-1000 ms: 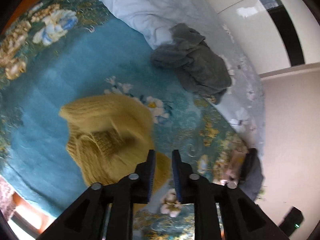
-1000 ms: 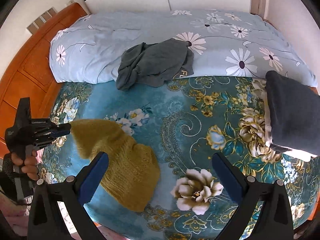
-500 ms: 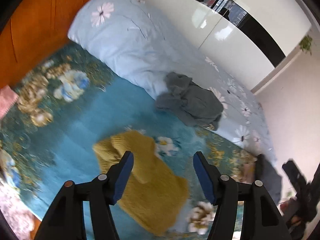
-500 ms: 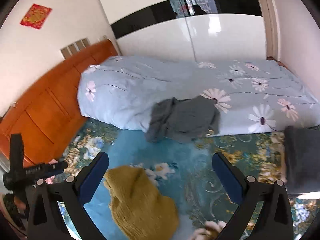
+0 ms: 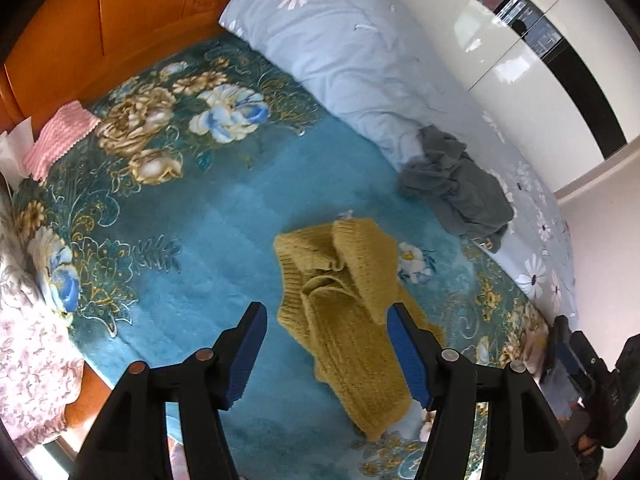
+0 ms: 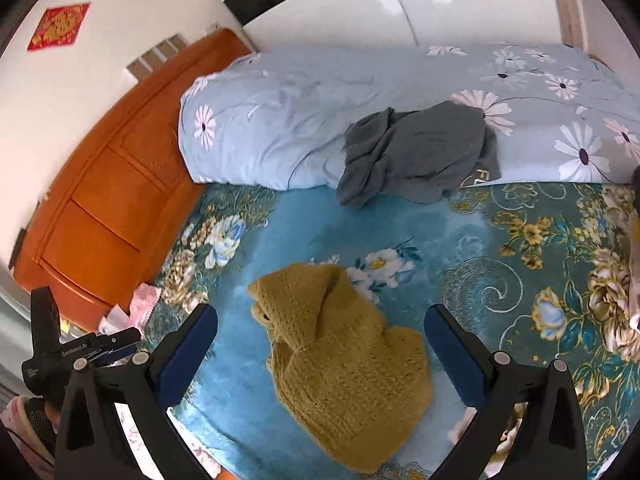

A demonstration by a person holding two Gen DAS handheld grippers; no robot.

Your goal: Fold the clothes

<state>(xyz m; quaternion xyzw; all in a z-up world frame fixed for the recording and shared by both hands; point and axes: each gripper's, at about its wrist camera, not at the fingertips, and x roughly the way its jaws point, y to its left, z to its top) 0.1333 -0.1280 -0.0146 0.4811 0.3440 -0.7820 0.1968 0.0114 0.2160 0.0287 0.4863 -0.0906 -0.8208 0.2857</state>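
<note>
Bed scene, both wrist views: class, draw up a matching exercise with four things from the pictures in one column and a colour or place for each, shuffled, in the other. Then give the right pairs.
Things:
1. knitted sweater
2. crumpled garment
3. duvet
4. small cloth

Descriptions:
A. pale blue with daisies, along the far side of the bed
B. pink, at the bed's edge near the wooden headboard
C. mustard yellow, on the teal floral blanket in front of both open grippers
D. dark grey, lying partly on the duvet

Pairs: 1-C, 2-D, 3-A, 4-B
</note>
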